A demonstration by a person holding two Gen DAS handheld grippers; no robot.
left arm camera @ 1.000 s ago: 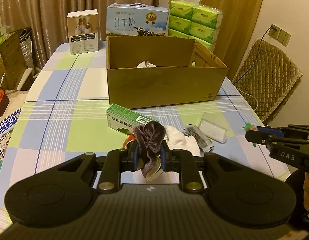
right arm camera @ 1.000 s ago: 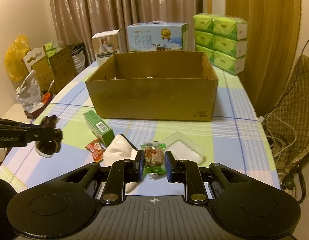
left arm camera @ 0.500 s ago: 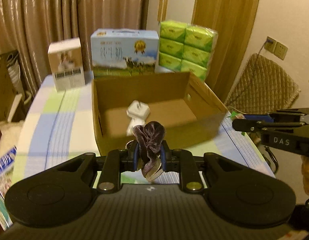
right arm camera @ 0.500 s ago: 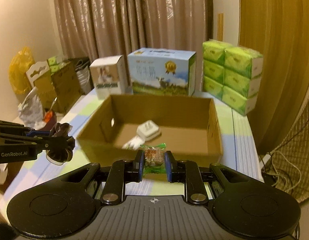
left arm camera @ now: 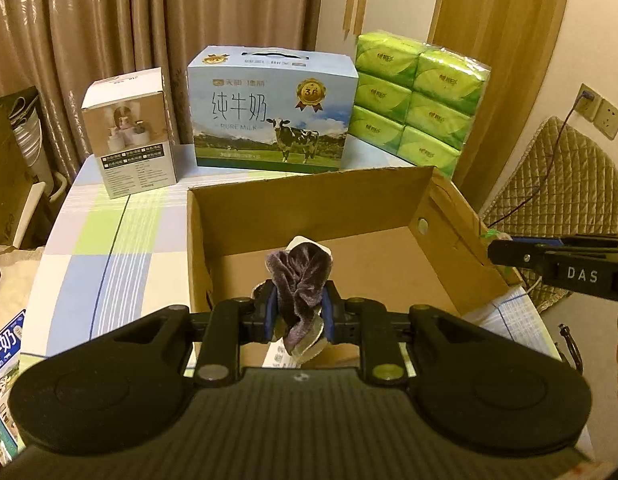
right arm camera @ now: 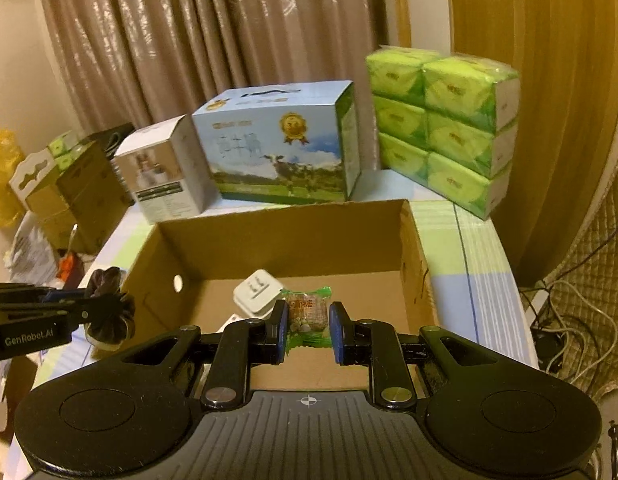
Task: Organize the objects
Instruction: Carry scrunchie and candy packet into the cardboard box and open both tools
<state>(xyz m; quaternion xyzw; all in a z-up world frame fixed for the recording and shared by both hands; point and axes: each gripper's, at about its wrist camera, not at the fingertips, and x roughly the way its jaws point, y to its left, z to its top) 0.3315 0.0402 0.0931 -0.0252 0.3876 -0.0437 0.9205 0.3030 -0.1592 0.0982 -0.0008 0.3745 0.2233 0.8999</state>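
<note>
- Gripping a crumpled purple-brown cloth (left arm camera: pixel 300 280), left gripper (left arm camera: pixel 297 314) jaws clamped, above open brown cardboard box (left arm camera: pixel 313 196).
- Right gripper (right arm camera: pixel 309 330) jaws pinching green-wrapped snack packet (right arm camera: pixel 307 312) over box; white plug adapter (right arm camera: pixel 256 291) inside.

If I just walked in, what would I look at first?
Probably the big open cardboard box in the middle of the checked table, with a white plug lying inside. Right over it, the left gripper pinches a crumpled purple cloth and the right gripper pinches a green-wrapped snack. Behind the box stands a blue milk carton with a cow on it, beside bright green tissue packs.
</note>
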